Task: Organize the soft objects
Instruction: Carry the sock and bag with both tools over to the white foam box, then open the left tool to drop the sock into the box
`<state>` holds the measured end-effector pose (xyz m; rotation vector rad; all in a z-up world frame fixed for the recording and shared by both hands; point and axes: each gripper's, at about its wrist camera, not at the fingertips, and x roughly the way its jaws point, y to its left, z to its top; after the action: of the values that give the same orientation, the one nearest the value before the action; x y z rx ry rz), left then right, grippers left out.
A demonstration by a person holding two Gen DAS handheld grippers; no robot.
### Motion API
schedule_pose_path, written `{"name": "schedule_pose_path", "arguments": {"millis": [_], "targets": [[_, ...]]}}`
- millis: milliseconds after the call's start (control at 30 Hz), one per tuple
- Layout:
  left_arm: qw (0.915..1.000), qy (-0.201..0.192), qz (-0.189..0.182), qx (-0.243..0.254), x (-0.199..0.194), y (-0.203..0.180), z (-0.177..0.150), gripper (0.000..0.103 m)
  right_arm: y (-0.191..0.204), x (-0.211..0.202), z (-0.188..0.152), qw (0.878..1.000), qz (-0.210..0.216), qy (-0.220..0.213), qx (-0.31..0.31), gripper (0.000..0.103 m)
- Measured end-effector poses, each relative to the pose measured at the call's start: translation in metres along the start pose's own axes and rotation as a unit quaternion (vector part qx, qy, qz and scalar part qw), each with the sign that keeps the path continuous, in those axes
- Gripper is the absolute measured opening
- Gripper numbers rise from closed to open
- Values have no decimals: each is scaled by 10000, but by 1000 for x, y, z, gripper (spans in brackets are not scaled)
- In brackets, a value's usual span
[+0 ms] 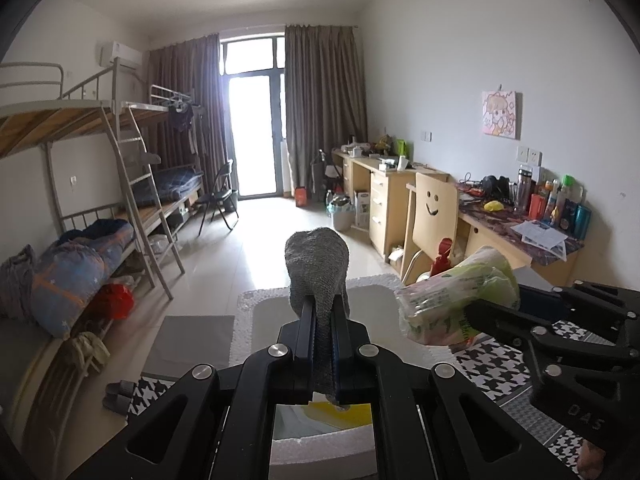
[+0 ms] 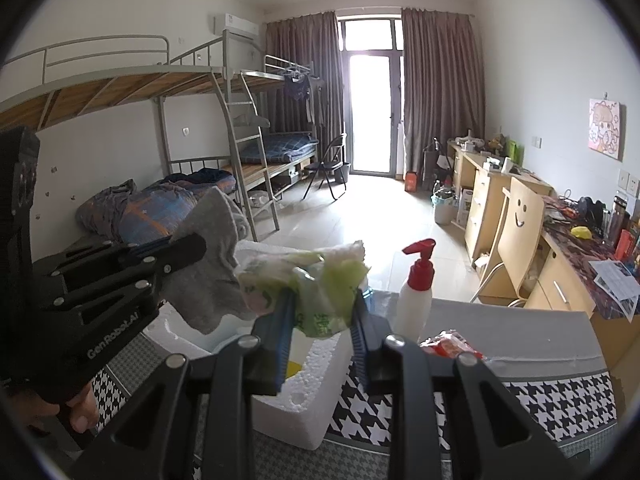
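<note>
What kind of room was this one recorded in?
Most likely a shared dormitory room: metal bunk beds with ladders stand along one wall, a row of cluttered desks along the other, and a curtained balcony door at the far end.

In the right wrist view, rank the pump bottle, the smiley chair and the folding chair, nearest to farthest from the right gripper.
1. Pump bottle: just right of the right gripper, standing on the grey surface.
2. Smiley chair: farther right, at the desks.
3. Folding chair: far back, by the balcony door.
</note>
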<state>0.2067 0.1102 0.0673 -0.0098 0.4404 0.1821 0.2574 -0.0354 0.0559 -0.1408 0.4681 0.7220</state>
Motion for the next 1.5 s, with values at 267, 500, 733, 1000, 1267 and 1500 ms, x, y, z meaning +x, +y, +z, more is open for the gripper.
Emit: {"name": "schedule_pose_path", "arguments": {"millis": [267,500,733,1000,1267,1500], "targets": [[9996,254,-74,-7,17,2,-5,6,1,1,0,10000,-45,27,-9,31],[9991,377,-188,-14,21,1,-7,6,0,0,0,9999,-97,37,11,31],[9978,619,-214,65,30,0,-10,15,-4,1,-1,9999,-130,52,48,31],[9992,404,-32,7,22,5,-10,89,-6,0,-2,9998,-172,31,59,31],[9994,191,289,-44,10,9,-8,100,-3,-1,-1,9998,-172,21,23,31],[9987,49,486,-149,-2,19,-6,102,4,-1,-1,9999,-125,10,-34,31]]}}
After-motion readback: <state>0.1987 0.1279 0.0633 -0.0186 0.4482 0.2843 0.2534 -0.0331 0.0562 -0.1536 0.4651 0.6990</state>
